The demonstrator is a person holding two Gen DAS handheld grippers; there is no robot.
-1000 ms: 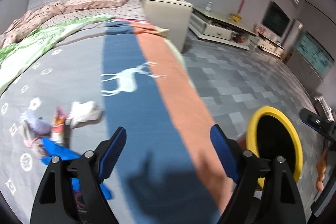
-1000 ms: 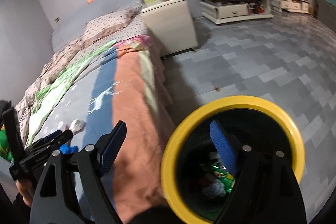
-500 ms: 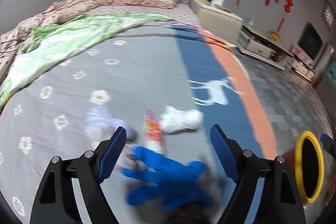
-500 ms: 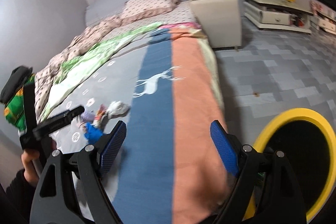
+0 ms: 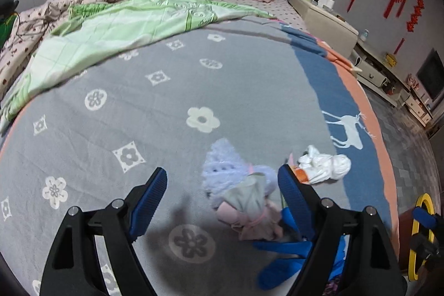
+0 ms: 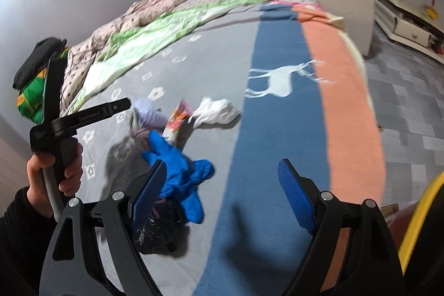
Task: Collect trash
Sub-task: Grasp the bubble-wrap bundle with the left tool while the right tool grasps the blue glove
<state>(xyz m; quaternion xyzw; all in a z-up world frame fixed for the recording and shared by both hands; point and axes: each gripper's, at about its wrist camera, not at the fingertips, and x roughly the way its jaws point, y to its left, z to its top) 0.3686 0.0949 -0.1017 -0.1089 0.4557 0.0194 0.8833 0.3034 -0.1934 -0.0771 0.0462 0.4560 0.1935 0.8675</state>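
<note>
Trash lies in a loose heap on the grey flowered bedspread point(image 5: 172, 107): a white crumpled bag point(image 5: 326, 164), a lilac fluffy wad point(image 5: 224, 164), a pinkish-grey bundle point(image 5: 251, 208), a blue glove point(image 6: 177, 169) and a colourful wrapper point(image 6: 176, 121). The left gripper point(image 5: 222, 194) hangs over the heap with its jaws wide apart and nothing between the pads (the bundle shows in the gap, below them). The right gripper point(image 6: 222, 192) is likewise spread and empty, over the blue stripe just beside the glove. Only the right wrist view shows a dark crumpled bag point(image 6: 158, 229) near its left finger and the person's left hand point(image 6: 52, 174); only the left view shows most of the yellow-rimmed bin point(image 5: 420, 235) on the floor.
</note>
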